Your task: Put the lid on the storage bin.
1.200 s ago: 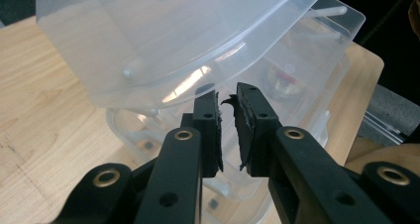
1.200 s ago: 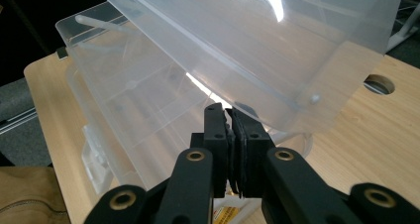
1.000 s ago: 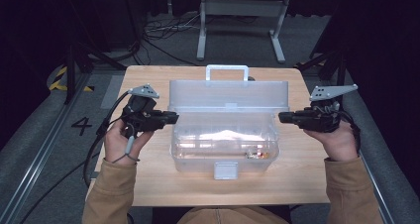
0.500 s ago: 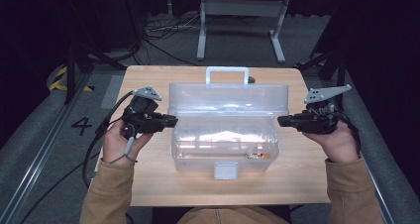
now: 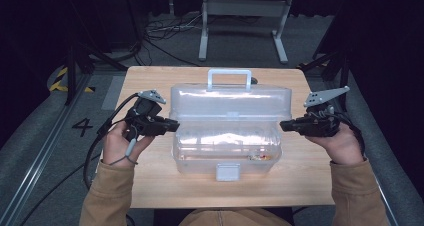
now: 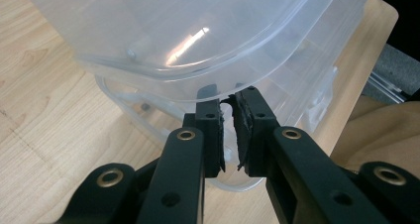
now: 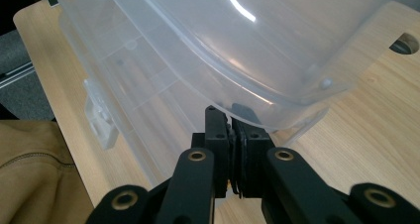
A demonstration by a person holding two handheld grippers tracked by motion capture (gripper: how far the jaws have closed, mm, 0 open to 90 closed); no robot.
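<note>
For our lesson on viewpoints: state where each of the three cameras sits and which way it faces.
High view: above the table, looking forward and down on the clear box; forearms, hands, left claw, right claw.
Left gripper view: on the left claw, facing the box's end.
Right gripper view: on the right claw, facing the opposite end; sleeve.
All share the box.

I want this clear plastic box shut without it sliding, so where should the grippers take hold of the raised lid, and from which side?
Grip the lid by its thin rim at each short end, coming in level from the sides, where the left gripper and right gripper are. The edge overhangs the base there; the domed top offers no purchase.
</note>
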